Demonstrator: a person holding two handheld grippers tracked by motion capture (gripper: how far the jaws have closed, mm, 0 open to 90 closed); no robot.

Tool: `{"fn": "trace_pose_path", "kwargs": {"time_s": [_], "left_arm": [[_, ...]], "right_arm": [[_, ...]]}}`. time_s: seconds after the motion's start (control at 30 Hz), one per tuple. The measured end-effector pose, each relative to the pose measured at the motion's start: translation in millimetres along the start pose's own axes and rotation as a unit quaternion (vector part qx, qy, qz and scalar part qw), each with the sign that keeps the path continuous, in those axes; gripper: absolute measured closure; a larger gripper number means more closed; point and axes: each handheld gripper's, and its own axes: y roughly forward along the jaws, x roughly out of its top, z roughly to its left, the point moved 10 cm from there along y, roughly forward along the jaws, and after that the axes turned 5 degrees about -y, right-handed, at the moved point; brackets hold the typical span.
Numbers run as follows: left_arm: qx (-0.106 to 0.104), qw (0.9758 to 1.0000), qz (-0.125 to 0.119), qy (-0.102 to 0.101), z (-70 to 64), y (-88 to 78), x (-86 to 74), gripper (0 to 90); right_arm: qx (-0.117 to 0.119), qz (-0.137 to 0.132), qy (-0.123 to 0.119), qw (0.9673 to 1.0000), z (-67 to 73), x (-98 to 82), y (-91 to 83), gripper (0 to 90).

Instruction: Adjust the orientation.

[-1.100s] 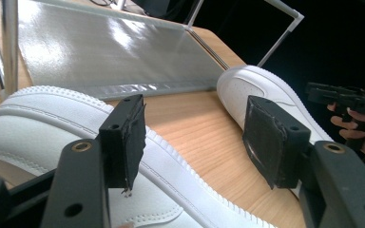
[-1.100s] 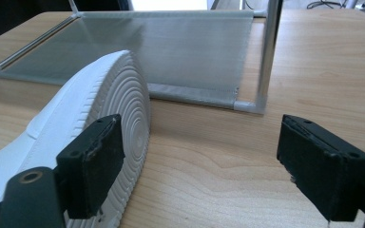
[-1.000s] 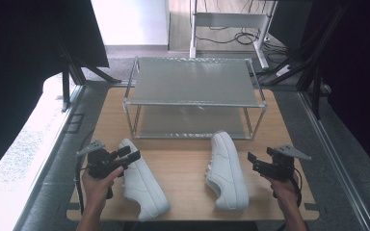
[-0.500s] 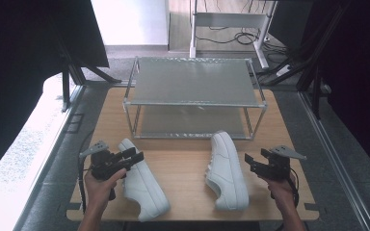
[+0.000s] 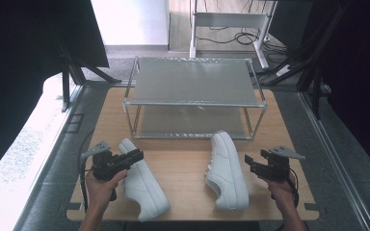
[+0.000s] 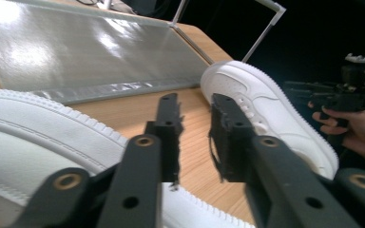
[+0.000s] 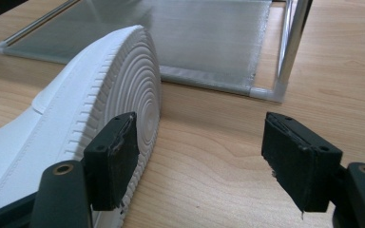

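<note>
Table: a pale wooden table (image 5: 183, 166) with visible grain carried everything.
Rack: a two-tier metal rack (image 5: 192, 79) with frosted grey shelves stood at the far half of the table, its thin tube legs resting on the wood.
Left shoe: a plain white sneaker (image 5: 142, 178) lay near the front left, toe toward the rack, with a ribbed rubber sole edge and stitched seam.
Right shoe: a second white sneaker (image 5: 227, 171) lay tipped on its side at front right, toe close to the rack's lower shelf; its sole showed concentric ring tread at the toe and its upper had a perforated toe cap.
Left gripper: the left gripper (image 5: 134, 156), held in the person's left hand (image 5: 101, 185), hung over the left shoe's inner edge; its jaws stood a narrow gap apart with nothing between them.
Right gripper: the right gripper (image 5: 250, 164), held in the right hand (image 5: 280, 188), sat just beside the tipped shoe; its jaws were spread wide, one pad (image 7: 116, 159) right at the sole, nothing pinched.
</note>
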Motion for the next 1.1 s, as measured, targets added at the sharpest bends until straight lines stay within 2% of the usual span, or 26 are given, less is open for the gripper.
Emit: {"fn": "trace_pose_path", "kwargs": {"time_s": [0.1,0.23,0.37,0.5,0.63,0.7,0.73,0.8,0.83,0.87,0.93,0.97,1.0,1.03,1.1], "left_arm": [[0.0,1.0,-0.004,0.006,-0.7,-2.5,1.7,82.0],[0.003,1.0,-0.006,-0.004,1.4,-7.8,3.5,86.0],[0.009,0.9997,-0.02,-0.008,7.0,-17.3,8.3,89.7],[0.026,0.999,-0.026,-0.023,18.7,-28.3,9.0,89.9],[0.058,0.9975,-0.023,-0.033,31.4,-39.7,5.1,89.9],[0.062,0.9972,-0.024,-0.036,33.0,-42.6,3.6,89.9],[0.072,0.9964,-0.021,-0.039,36.3,-47.4,-1.4,89.9],[0.077,0.996,-0.019,-0.041,38.5,-49.7,-5.8,89.9],[0.089,0.9946,-0.012,-0.052,46.0,-53.4,-18.3,89.9],[0.094,0.9939,-0.008,-0.057,50.2,-54.4,-24.4,89.9],[0.1,0.9928,0.004,-0.065,57.1,-54.9,-36.6,89.9],[0.1,0.9928,0.004,-0.065,57.1,-54.9,-36.6,89.9],[0.106,0.9921,0.017,-0.065,62.5,-53.5,-48.1,89.9],[0.107,0.9917,0.024,-0.067,64.1,-51.8,-53.0,89.9],[0.107,0.9913,0.032,-0.069,65.6,-48.0,-58.6,89.9]], "right_arm": [[-0.002,0.001,0.004,1.0,-1.2,-1.0,0.6,29.2],[-0.002,0.006,-0.001,1.0,0.5,-2.9,2.7,29.4],[0.0,0.01,-0.005,0.9999,1.7,-4.4,3.3,29.4],[0.002,0.015,0.003,0.9999,-0.9,-8.0,5.4,29.5],[0.003,0.019,0.008,0.9998,-1.9,-10.4,6.9,29.6],[0.003,0.018,0.008,0.9998,-2.2,-10.0,6.7,29.6],[0.004,0.016,0.01,0.9998,-2.0,-9.1,6.1,29.7],[0.005,0.014,0.011,0.9998,-2.1,-8.4,5.9,29.8],[0.004,0.015,0.012,0.9998,-2.2,-8.4,5.9,29.8],[0.002,0.015,0.012,0.9998,-2.5,-8.5,6.2,29.7],[0.0,0.015,0.014,0.9998,-3.0,-8.6,6.9,29.8],[-0.001,0.016,0.015,0.9998,-3.2,-8.6,7.2,29.8],[-0.001,0.016,0.015,0.9998,-3.2,-8.5,7.5,29.8],[-0.001,0.016,0.014,0.9998,-3.1,-8.4,7.7,29.8],[-0.003,0.019,0.015,0.9997,-3.9,-9.1,8.2,29.8]]}}
